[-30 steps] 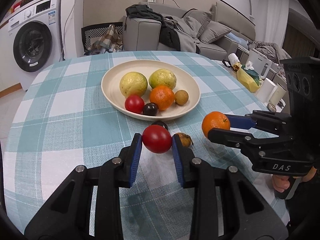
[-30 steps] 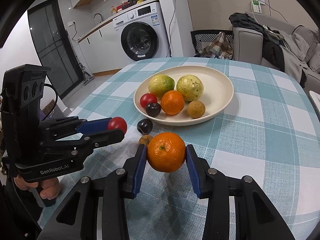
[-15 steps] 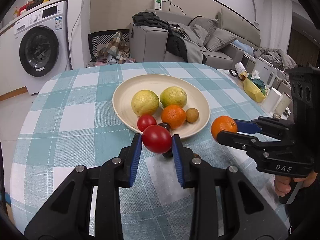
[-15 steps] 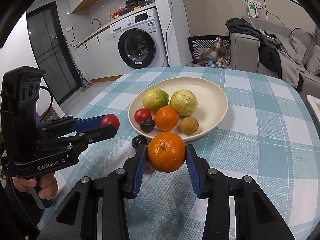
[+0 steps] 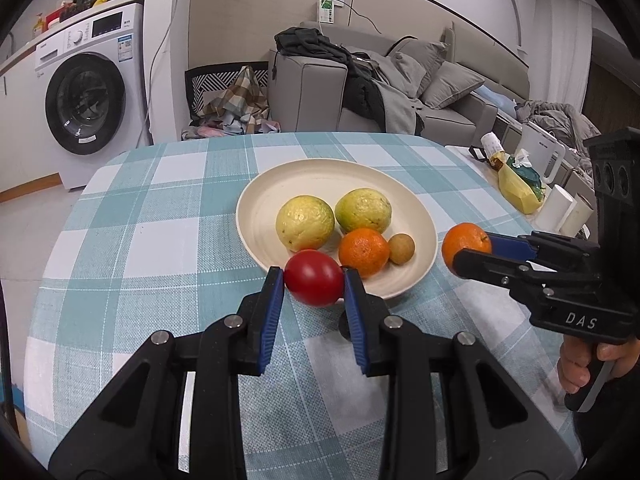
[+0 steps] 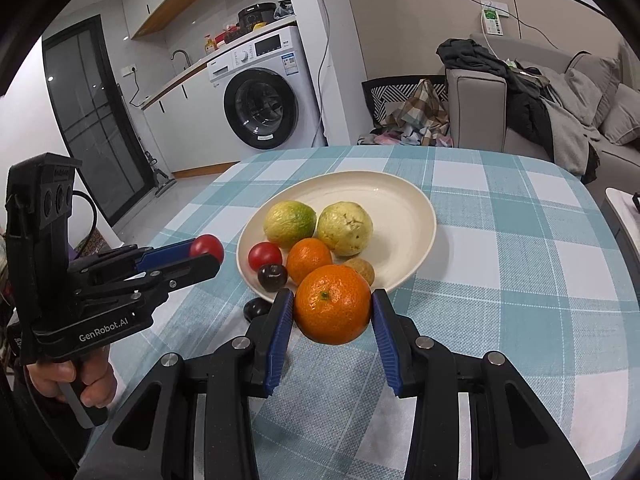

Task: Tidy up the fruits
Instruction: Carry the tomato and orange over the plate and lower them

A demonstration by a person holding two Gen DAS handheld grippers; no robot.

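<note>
Left gripper [image 5: 314, 282]: clamped on 1 tomato [image 5: 314, 282], at the cream plate's [image 5: 260, 196] near rim. Right gripper [image 6: 332, 310]: clamped on 1 mandarin [image 6: 332, 310], near rim too. Plate lies ahead of both, about equally near.

Even, fairly bright indoor light fell from above, leaving only soft shadows under the gripper fingers on the checked tablecloth [image 5: 160, 216]. Both fisheye views were sharp at centre, bowed strongly outward, and ended in black vignetted corners. Small highlights glinted on the tomato [image 5: 314, 282].
</note>
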